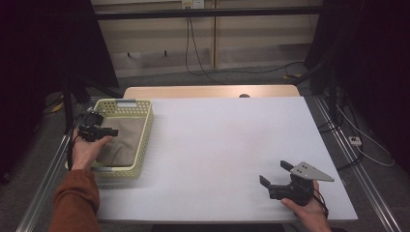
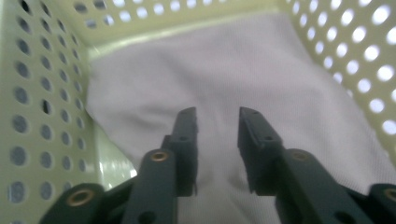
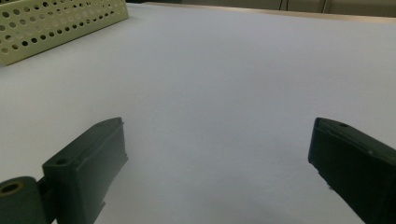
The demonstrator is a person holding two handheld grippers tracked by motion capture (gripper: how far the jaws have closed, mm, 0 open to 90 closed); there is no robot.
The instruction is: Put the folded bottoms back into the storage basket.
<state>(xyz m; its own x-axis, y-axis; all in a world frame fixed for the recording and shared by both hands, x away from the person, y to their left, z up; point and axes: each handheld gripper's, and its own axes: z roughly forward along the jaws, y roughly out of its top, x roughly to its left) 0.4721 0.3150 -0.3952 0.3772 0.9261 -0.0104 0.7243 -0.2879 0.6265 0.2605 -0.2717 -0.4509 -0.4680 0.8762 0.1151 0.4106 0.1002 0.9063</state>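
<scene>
A pale yellow perforated basket (image 1: 145,129) stands at the table's left edge with a beige cloth (image 1: 126,142) lying in it. My left gripper (image 1: 113,131) reaches in over the basket's left wall. In the left gripper view its jaws (image 2: 217,114) stand a little apart just above the cloth (image 2: 224,60), with nothing pinched between them, and the basket's holed walls (image 2: 42,93) rise on both sides. My right gripper (image 1: 274,171) rests near the table's front right, open wide. In the right gripper view it (image 3: 219,126) holds nothing over the bare white top.
The white tabletop (image 1: 217,140) spreads between the basket and the right hand. A corner of the basket (image 3: 56,23) shows far off in the right gripper view. Cables and dark stands sit on the floor beyond the table's far edge.
</scene>
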